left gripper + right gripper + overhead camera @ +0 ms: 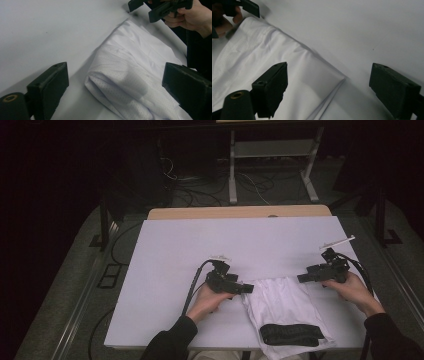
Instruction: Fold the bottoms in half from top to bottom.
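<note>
Folding step, judged mid-way. Left gripper [248, 289] sits at the far-left corner of the white mesh shorts [285, 307], jaws spread, holding nothing. The shorts lie folded near the front edge of the white table [175, 250], black waistband [291, 334] nearest the person. Right gripper [303, 278] hovers at the shorts' far-right corner, jaws spread. Next: pinch both far corners.

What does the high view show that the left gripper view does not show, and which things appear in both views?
High view alone: the black band lying across the near end of the white garment, the table's wooden far edge, and the floor cables. Left gripper view alone: the garment's perforated mesh fold between the left gripper's open jaws. Both: the garment, the white table, and the right gripper, held at the garment's far corner.
</note>
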Motion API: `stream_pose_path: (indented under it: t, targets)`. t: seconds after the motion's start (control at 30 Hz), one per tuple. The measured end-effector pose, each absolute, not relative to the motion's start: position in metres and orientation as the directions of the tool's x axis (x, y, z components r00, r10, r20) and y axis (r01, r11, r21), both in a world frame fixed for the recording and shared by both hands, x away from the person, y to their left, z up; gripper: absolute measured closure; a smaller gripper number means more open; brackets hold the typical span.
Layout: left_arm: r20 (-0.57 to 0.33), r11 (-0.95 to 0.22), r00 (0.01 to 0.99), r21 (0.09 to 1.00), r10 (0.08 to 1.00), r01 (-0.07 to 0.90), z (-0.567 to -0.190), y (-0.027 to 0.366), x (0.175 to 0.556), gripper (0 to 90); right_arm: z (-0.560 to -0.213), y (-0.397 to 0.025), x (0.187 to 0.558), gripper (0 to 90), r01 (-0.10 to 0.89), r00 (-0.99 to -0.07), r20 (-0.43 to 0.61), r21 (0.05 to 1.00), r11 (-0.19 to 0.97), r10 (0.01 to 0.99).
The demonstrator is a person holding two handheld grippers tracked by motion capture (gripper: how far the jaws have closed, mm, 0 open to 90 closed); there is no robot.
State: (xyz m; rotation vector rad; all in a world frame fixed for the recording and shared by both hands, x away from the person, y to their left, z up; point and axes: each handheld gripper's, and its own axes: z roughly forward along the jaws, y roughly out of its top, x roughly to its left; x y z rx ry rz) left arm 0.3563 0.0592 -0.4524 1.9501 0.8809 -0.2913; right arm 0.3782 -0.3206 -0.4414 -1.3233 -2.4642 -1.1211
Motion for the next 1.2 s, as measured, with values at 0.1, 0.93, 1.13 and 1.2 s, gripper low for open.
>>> stream_pose_path:
  t: [0.1,0.93,1.13,1.2]
  targets:
    - [-0.532,-0.302,0.711,0.660,0.460,0.688,-0.453,0.058,0.356,12.4,-0.445,-0.318,0.380,18.2,0.767,-0.609,0.434,0.536,0.352,0.664]
    - [-0.424,-0.354,0.745,0.686,0.516,0.636,-0.450,0.050,0.351,85.9,-0.441,-0.305,0.375,85.0,0.715,-0.679,0.395,0.545,0.437,0.619]
    - [-0.318,-0.377,0.780,0.737,0.539,0.561,-0.438,0.048,0.344,86.7,-0.436,-0.306,0.374,85.6,0.703,-0.683,0.379,0.572,0.422,0.624]
    - [-0.304,-0.383,0.783,0.740,0.543,0.553,-0.436,0.050,0.344,86.8,-0.435,-0.305,0.374,85.6,0.700,-0.683,0.373,0.580,0.417,0.629]
